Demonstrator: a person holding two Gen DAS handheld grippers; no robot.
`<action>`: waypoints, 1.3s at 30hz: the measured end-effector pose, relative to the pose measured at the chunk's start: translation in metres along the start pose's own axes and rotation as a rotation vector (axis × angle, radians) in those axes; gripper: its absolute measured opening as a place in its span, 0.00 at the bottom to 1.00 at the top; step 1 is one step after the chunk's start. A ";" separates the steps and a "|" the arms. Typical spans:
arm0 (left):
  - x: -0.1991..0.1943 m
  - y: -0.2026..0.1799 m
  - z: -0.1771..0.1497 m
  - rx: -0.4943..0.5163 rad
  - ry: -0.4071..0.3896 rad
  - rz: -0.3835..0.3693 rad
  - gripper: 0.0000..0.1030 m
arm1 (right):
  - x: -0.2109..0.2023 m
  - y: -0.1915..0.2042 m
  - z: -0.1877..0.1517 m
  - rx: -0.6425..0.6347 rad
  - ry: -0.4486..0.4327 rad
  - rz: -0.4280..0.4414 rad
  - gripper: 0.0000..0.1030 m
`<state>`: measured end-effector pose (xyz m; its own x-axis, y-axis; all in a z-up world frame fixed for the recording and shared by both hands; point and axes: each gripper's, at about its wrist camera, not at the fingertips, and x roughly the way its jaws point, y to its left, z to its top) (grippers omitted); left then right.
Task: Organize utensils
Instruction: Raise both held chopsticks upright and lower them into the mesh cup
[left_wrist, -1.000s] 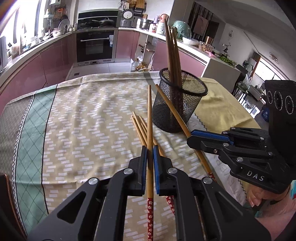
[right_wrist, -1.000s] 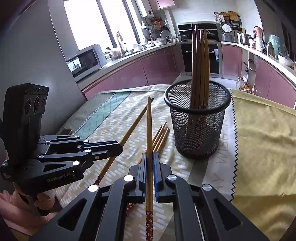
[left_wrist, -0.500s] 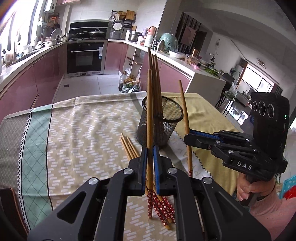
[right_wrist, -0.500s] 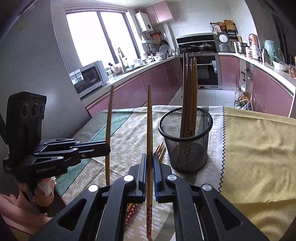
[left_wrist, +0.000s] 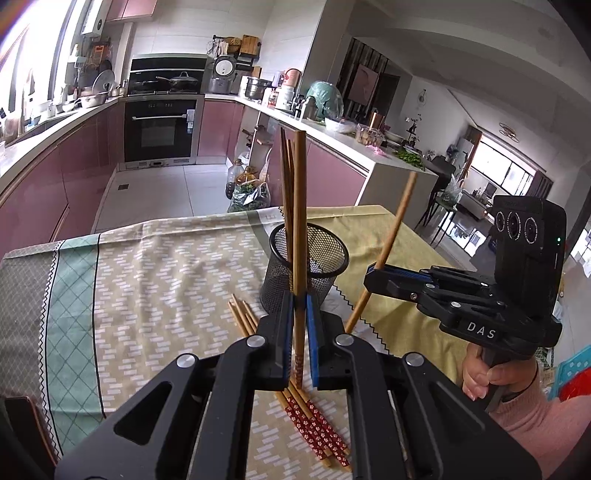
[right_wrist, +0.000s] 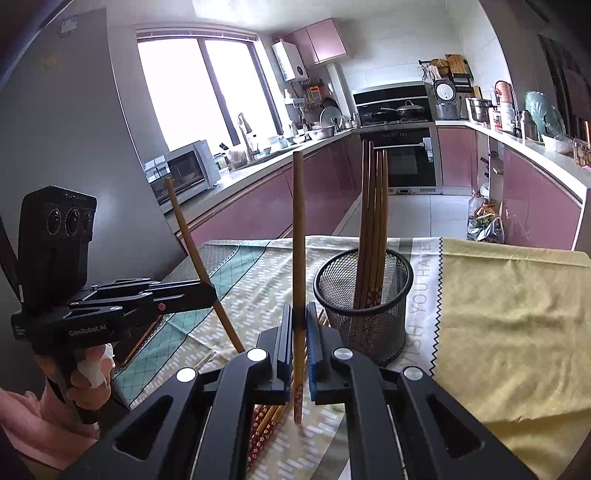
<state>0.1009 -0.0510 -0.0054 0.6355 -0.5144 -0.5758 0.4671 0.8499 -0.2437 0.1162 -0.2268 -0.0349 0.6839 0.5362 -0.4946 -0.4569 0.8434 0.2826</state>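
Left wrist view: each tongs, left tongs (left_wrist: 300, 332) and right tongs (right_wrist: 300, 343), clamps one chopstick (left_wrist: 300, 229) upright near the cup (left_wrist: 308, 269); several chopsticks (left_wrist: 317, 424) remain on the desk (left_wrist: 147, 280).

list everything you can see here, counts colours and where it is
mesh holder: one, black wire, upright on the tablecloth
chopsticks in holder: about four, brown wood, standing in the mesh holder
loose chopsticks: a handful, wood with red patterned ends, flat on the cloth in front of the holder
tablecloth: one, beige pattern with green border, yellow part on the right
oven: one, black, built into pink cabinets at the back
microwave: one, silver, on the counter by the window
left gripper: black, jaws shut on one chopstick held upright
right gripper: black, jaws shut on another chopstick
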 end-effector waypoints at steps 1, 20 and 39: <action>0.000 0.000 0.001 0.000 -0.003 -0.001 0.07 | -0.001 0.000 0.002 -0.003 -0.005 -0.001 0.06; -0.006 -0.012 0.052 0.048 -0.096 -0.012 0.07 | -0.033 0.000 0.052 -0.076 -0.130 -0.035 0.06; 0.002 -0.031 0.087 0.106 -0.143 0.051 0.07 | -0.028 -0.009 0.081 -0.105 -0.178 -0.087 0.06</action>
<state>0.1416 -0.0880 0.0687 0.7375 -0.4885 -0.4663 0.4897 0.8623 -0.1287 0.1469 -0.2464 0.0427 0.8086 0.4665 -0.3584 -0.4420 0.8838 0.1533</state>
